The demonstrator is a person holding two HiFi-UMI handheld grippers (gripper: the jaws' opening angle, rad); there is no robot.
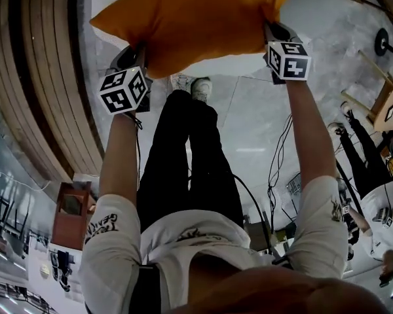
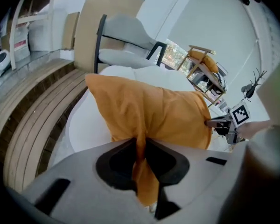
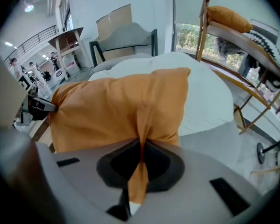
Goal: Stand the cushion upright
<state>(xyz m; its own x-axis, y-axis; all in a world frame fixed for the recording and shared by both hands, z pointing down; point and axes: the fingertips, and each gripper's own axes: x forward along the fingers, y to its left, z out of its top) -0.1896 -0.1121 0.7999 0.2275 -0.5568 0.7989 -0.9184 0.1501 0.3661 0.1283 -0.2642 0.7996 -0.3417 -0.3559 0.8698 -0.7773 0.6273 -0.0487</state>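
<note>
Left gripper (image 2: 141,155): jaws closed tight on a pinched fold at one lower corner of the orange cushion (image 2: 154,111).
Right gripper (image 3: 141,158): jaws closed tight on a fold at the opposite lower corner.
Cushion: spans the two grippers, its bulk rising away from the jaws, in front of the round white bed (image 3: 207,97); I cannot tell whether it touches the bed.
Edges: curved wooden slats (image 2: 37,115) ring the bed on the left.
Open room: pale floor (image 1: 249,116) below the arms, crossed by cables.
Container: brown box (image 1: 71,214) near the left elbow; contents unclear.
Markings: black-and-white square patterns on each marker cube (image 1: 123,89).
</note>
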